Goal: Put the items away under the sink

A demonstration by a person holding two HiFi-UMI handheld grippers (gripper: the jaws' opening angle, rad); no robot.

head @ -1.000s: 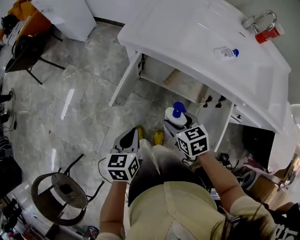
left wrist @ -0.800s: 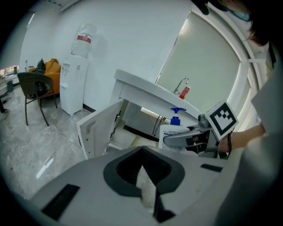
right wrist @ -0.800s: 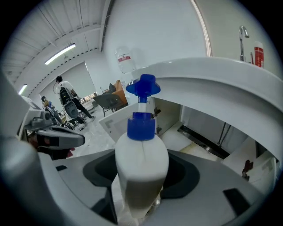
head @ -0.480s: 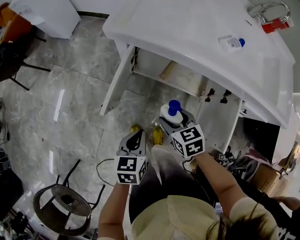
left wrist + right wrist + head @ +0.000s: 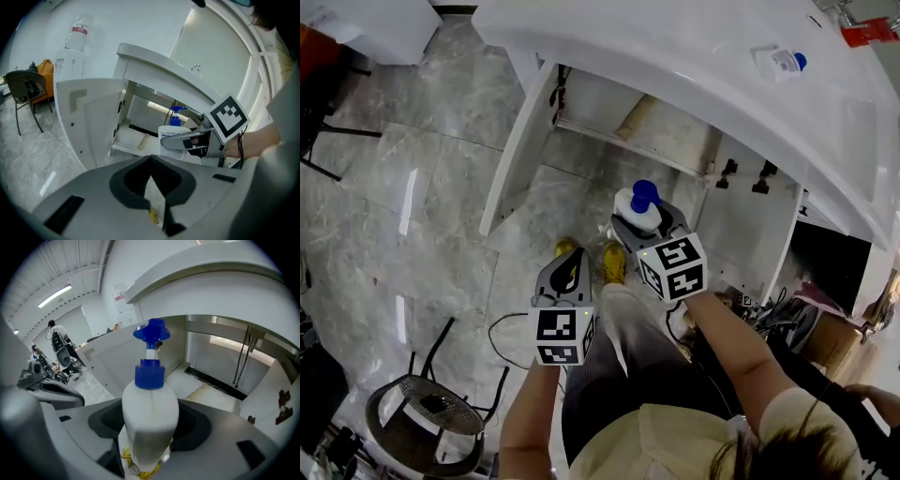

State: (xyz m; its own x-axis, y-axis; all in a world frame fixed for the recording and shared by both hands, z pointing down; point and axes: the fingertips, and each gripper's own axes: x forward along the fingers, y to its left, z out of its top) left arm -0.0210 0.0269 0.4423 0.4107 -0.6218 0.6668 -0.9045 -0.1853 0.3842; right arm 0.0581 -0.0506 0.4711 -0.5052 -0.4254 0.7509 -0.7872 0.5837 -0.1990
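Workroom with sink cabinet (image 5: 656, 47), marble floor (image 5: 422, 187), chair (image 5: 431, 412).

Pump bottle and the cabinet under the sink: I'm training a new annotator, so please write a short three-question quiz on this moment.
1. True or false: the left gripper is shut with nothing between its jaws.
2. What does the right gripper hold?
A. a white pump bottle with a blue pump
B. a sponge
C. nothing
3. Fill in: the cabinet door under the sink stands ____.

Key: 1 true; 2 A; 3 open.
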